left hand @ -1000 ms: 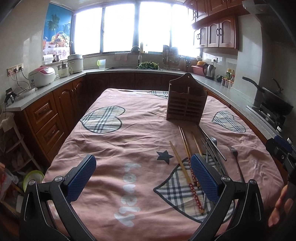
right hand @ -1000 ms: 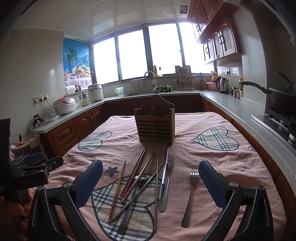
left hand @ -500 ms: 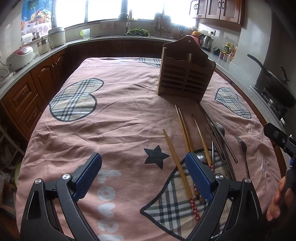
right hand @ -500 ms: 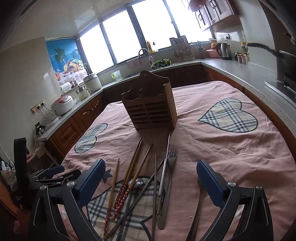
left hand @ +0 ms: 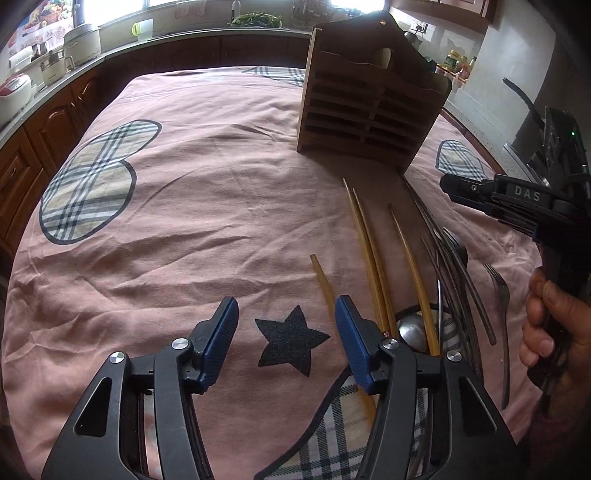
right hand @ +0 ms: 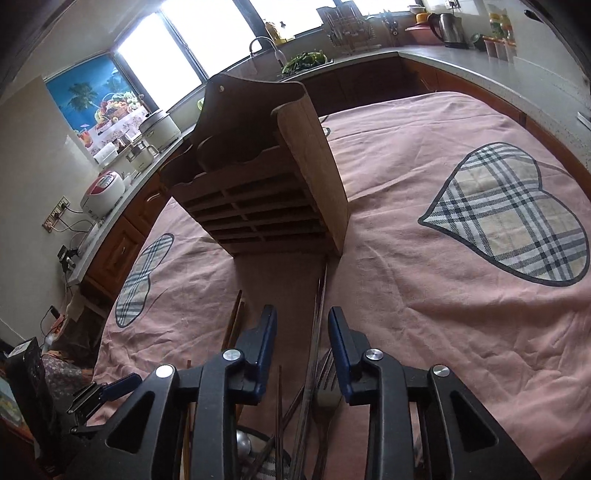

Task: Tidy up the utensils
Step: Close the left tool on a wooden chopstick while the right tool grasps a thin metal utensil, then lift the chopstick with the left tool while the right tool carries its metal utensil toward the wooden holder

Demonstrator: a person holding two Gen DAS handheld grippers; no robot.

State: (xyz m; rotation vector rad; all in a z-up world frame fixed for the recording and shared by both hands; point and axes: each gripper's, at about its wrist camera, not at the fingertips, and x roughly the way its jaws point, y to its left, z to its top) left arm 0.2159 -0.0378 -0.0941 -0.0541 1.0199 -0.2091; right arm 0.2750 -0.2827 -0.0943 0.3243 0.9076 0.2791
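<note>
Covering the whole table (left hand: 184,206) is a pink cloth with plaid hearts (right hand: 509,218) and a black star (left hand: 291,341) printed on it, and the cloth is wrinkled. Around the table runs a kitchen worktop with dark wooden cabinets below; on it stand a rice cooker (right hand: 103,188), a kettle (right hand: 448,27), and a sink with green vegetables (right hand: 304,59) under bright windows. A poster with palm trees and fruit (right hand: 98,94) hangs on the wall.

A wooden utensil holder (left hand: 369,99) stands upright on the cloth. In front of it lie the utensils in a loose row: yellow chopsticks (left hand: 373,258), thin metal chopsticks (left hand: 454,273), a spoon (left hand: 412,330) and a fork (left hand: 500,295).

The left tongs (left hand: 286,345) are released and empty, low over the star, with the right finger just beside one yellow chopstick. The right tongs (right hand: 303,354) are partly closed, and the metal chopsticks (right hand: 314,332) run between the blue fingers (right hand: 266,350); I cannot tell if the fingers touch them. A fork head (right hand: 327,387) lies just under the right finger.

In the left camera view the right tool carries the white letters "DAS" (left hand: 527,194), and a hand (left hand: 550,332) holds its handle.
</note>
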